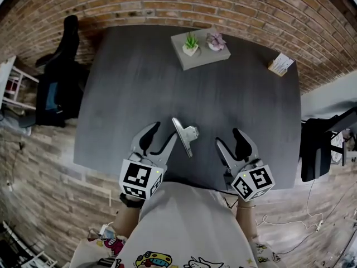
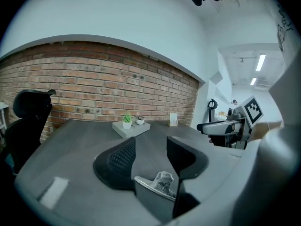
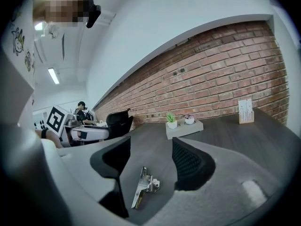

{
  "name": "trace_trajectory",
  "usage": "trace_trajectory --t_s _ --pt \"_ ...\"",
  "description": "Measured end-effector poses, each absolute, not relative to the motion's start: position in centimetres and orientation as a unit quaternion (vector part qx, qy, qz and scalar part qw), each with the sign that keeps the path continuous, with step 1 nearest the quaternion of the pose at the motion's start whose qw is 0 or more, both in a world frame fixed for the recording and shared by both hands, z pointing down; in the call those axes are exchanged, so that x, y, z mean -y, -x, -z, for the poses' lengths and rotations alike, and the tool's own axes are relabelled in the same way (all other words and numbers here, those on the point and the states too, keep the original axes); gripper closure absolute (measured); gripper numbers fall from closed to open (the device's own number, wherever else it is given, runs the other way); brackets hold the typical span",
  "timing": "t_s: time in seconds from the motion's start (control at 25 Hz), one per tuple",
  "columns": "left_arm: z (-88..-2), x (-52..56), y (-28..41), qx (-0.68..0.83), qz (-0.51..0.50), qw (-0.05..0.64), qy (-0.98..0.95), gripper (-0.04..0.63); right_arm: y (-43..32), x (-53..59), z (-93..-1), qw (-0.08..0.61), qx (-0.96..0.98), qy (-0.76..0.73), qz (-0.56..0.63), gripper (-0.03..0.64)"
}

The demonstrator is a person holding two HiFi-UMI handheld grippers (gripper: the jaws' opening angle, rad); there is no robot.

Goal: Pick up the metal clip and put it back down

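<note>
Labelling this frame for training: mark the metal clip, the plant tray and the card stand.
metal clip (image 1: pixel 184 136), head view, middle of its long bar.
plant tray (image 1: pixel 205 58), head view, bare slab in front of the pots.
card stand (image 1: pixel 280 64), head view, its centre.

A grey table (image 1: pixel 234 110) bears a slab (image 1: pixel 202 56) with two potted plants (image 1: pixel 191 42) and a card stand (image 1: pixel 280 64).

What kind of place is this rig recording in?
Probably an office or meeting room: a large dark table with a black office chair beside it, a brick wall behind, and strip lights on the ceiling farther back.
</note>
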State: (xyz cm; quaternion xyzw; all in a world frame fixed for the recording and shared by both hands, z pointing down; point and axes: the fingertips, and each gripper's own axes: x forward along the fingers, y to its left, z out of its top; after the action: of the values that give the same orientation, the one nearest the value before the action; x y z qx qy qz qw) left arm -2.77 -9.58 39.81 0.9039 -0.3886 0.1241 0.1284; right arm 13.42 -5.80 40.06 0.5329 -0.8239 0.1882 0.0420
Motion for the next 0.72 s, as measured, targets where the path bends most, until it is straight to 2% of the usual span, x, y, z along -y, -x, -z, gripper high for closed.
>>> trace_trajectory --t_s 0.28,0.72 --pt "-41.7 9.8 1.0 0.343 -0.151 0.133 -0.917 0.377 -14.3 5.8 -40.6 0.033 0.806 -0.555 -0.205 0.344" --pt "-48.0 9.0 -3.1 0.250 -0.248 0.111 -0.929 0.370 -15.3 4.6 -41.8 0.025 0.779 -0.583 -0.230 0.344"
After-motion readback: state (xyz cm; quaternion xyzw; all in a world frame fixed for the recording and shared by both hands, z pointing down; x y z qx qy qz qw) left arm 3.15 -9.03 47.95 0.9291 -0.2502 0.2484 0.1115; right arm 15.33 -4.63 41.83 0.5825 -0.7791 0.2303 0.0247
